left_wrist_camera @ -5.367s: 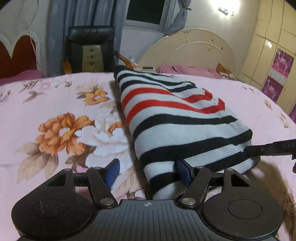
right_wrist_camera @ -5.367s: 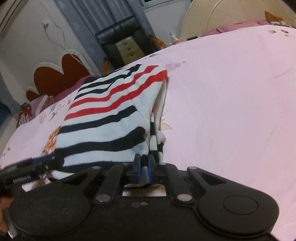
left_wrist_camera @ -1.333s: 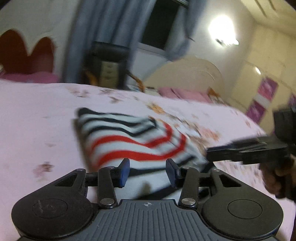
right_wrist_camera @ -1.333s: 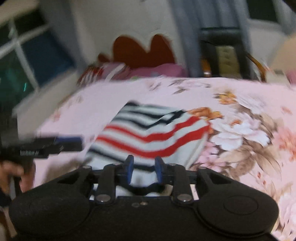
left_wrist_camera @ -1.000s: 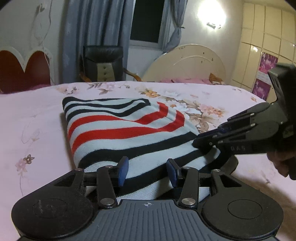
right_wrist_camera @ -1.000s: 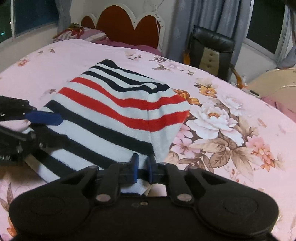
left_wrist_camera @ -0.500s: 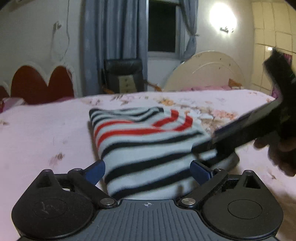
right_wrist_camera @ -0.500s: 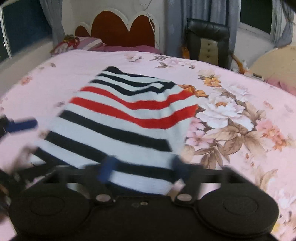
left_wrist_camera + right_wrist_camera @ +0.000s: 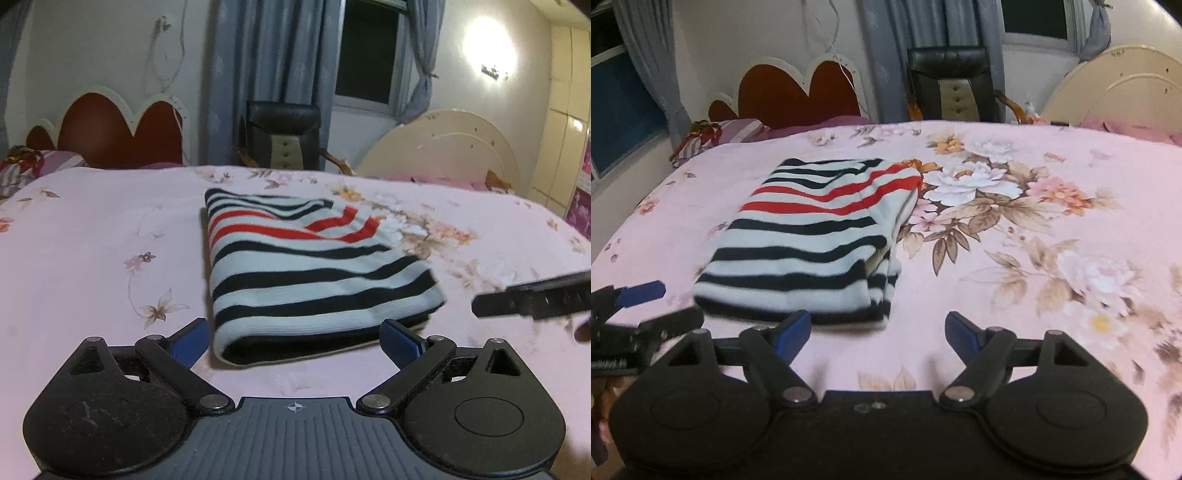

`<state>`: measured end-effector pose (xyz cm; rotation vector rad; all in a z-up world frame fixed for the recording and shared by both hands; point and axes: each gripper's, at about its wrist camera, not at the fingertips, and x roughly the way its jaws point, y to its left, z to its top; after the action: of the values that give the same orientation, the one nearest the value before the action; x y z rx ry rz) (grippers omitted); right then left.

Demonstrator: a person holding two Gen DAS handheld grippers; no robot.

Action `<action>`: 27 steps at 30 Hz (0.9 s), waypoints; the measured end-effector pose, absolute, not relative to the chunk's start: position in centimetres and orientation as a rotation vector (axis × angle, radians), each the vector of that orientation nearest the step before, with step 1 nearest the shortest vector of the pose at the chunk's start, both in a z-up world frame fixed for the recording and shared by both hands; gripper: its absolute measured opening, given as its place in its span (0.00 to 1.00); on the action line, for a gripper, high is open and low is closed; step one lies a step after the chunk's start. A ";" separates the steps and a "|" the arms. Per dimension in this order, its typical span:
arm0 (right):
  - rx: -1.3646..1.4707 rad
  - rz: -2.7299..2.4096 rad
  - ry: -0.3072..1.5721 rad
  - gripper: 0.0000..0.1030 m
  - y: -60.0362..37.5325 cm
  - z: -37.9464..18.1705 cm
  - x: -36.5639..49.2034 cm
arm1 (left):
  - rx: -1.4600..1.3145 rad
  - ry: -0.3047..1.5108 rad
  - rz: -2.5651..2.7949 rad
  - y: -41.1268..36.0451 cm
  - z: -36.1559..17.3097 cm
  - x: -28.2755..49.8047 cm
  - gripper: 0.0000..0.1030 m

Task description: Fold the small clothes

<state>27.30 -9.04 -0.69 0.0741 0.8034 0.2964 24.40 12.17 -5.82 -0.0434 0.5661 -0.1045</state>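
Observation:
A folded knit sweater (image 9: pixel 306 273) with white, black and red stripes lies flat on the pink floral bedspread (image 9: pixel 92 258). It also shows in the right wrist view (image 9: pixel 812 240). My left gripper (image 9: pixel 295 341) is open and empty, just short of the sweater's near edge. My right gripper (image 9: pixel 877 332) is open and empty, near the sweater's front right corner. Each gripper shows at the side of the other's view: the right one in the left wrist view (image 9: pixel 532 299), the left one in the right wrist view (image 9: pixel 635 314).
A black chair (image 9: pixel 284 136) and a red scalloped headboard (image 9: pixel 110 136) stand behind the bed. A cream headboard (image 9: pixel 443 147) stands at the far right. A striped pillow (image 9: pixel 731 133) lies at the far left edge of the bed.
Both grippers let go of the sweater and opened wide. They drew back from it, and the folded sweater now lies free on the bed.

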 end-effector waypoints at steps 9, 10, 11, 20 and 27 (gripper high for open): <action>0.088 0.285 0.704 0.79 -10.3 5.6 19.2 | -0.042 0.502 -0.093 9.2 0.2 17.0 1.00; 0.088 0.287 0.695 0.81 -10.5 6.2 18.3 | -0.039 0.485 -0.089 9.0 0.9 15.8 1.00; 0.086 0.284 0.688 0.84 -10.6 6.8 17.4 | -0.035 0.474 -0.091 8.7 1.5 14.6 1.00; 0.066 0.287 0.596 0.90 -10.3 10.8 9.7 | -0.037 0.416 -0.062 8.7 4.8 5.7 1.00; 0.042 0.306 0.564 0.91 -9.7 11.6 5.8 | -0.039 0.389 -0.059 8.8 5.3 2.1 1.00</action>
<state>5.80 -9.67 11.61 0.0421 0.5638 0.3060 2.07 8.81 5.34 -0.0387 0.3895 -0.0585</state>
